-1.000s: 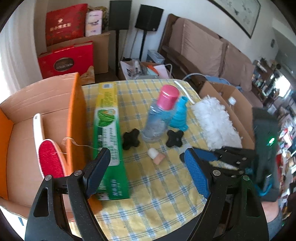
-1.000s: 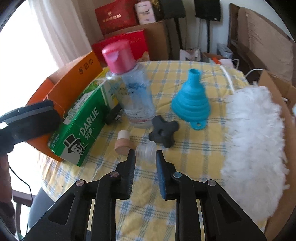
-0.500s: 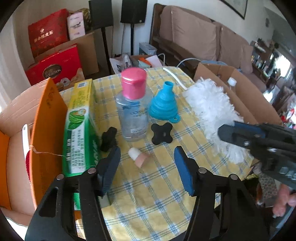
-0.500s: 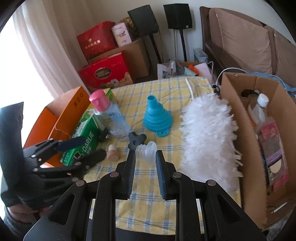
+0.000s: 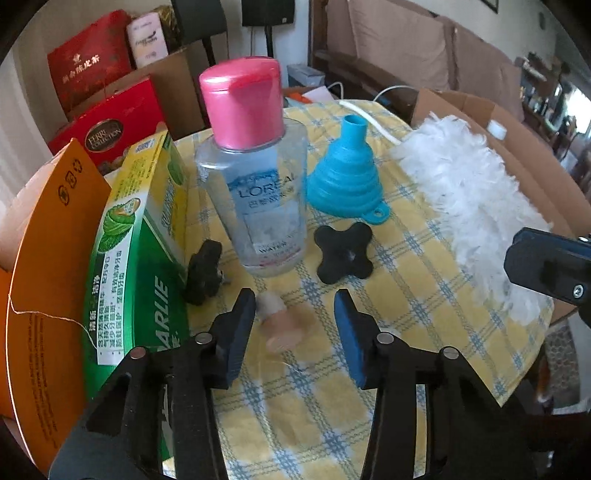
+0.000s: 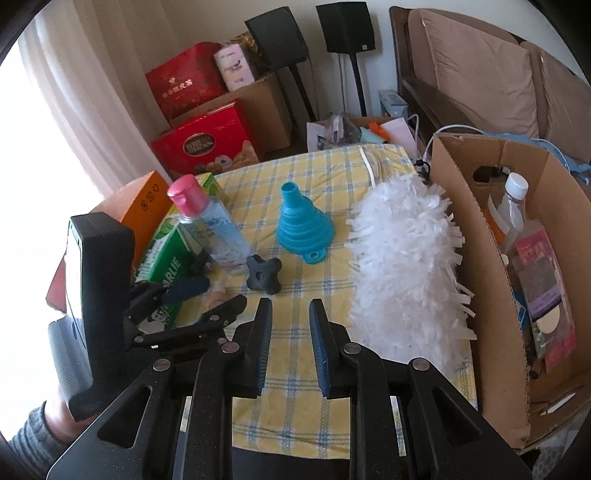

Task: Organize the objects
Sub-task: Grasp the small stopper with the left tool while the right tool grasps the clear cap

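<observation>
Left hand-held gripper (image 5: 293, 314) low over the bench (image 5: 406, 280), fingers apart on either side of a small cork-like stopper (image 5: 280, 325) lying on the yellow checked cloth, not clamped on it. Just beyond, a clear L'Oreal bottle with pink cap (image 5: 258, 177) upright, a black knob (image 5: 203, 271) to its left against the green Darlie toothpaste box (image 5: 144, 236), a black cross-shaped knob (image 5: 345, 253) to its right. Blue collapsible funnel (image 5: 347, 173) standing wide end down behind the cross-shaped knob. White feather duster (image 5: 469, 206) lying along the right edge of the bench. Orange cardboard box (image 5: 44, 258) touching the toothpaste box on the left. Right hand-held gripper (image 6: 290, 328) held higher and nearer the bench's front edge, fingers apart with nothing between them. Brown cardboard box (image 6: 480, 251) beside the duster on the right, holding a white-capped bottle (image 6: 513, 199) and a pink packet (image 6: 543, 266). Red gift boxes (image 6: 203, 144) and black speakers (image 6: 314, 33) behind the bench.
</observation>
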`<state>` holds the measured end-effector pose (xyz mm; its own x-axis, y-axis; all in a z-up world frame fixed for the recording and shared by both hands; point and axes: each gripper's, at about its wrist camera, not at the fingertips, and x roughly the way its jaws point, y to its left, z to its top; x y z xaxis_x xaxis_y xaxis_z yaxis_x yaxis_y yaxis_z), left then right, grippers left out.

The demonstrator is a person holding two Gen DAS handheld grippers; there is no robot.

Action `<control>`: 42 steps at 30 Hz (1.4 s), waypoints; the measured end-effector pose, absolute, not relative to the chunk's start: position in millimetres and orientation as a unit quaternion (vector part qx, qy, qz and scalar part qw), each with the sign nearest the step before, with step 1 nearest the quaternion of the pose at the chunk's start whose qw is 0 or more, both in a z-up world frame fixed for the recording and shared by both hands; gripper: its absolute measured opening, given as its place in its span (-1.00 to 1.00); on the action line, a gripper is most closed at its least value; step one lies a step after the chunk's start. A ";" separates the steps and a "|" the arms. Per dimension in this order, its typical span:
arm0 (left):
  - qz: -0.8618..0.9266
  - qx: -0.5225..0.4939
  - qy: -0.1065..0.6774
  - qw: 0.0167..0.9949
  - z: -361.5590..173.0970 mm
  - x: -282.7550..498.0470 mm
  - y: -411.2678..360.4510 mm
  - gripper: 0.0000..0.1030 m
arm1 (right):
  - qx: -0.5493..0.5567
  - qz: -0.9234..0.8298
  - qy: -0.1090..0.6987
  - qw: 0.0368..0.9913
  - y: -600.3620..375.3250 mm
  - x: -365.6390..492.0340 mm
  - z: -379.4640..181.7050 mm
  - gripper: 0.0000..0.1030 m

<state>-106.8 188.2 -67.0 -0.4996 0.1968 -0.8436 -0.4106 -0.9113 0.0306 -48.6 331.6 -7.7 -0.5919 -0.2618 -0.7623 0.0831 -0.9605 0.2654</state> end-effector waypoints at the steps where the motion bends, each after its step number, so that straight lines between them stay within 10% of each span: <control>1: 0.858 -0.468 0.115 0.176 -67.0 -106.2 188.3 -0.39 | 0.442 -0.886 -0.104 0.097 332.5 -49.4 -9.0 -0.62; 4: 0.863 -0.460 0.115 0.173 -65.3 -106.7 184.5 -0.74 | 0.444 -0.885 -0.104 0.094 333.6 -49.6 -11.7 -0.62; 11: 0.857 -0.472 0.088 0.187 -65.5 -109.1 178.4 -0.71 | 0.454 -0.880 -0.098 0.098 326.7 -53.9 -18.8 -0.60; 17: 0.853 -0.482 0.077 0.185 -71.8 -114.4 183.5 -0.15 | 0.463 -0.875 -0.100 0.102 321.4 -57.0 -27.6 -0.60; 21: 0.852 -0.486 0.074 0.181 -74.7 -115.3 186.4 -0.61 | 0.465 -0.874 -0.102 0.100 324.5 -56.7 -30.6 -0.60; 34: 0.861 -0.467 0.007 0.201 -30.6 -102.9 152.5 -0.60 | 0.474 -0.868 -0.099 0.114 311.7 -58.9 -39.7 -0.57; 42: 0.875 -0.441 0.004 0.201 3.0 -99.5 134.8 -0.60 | 0.485 -0.861 -0.093 0.120 288.7 -69.4 -53.2 -0.17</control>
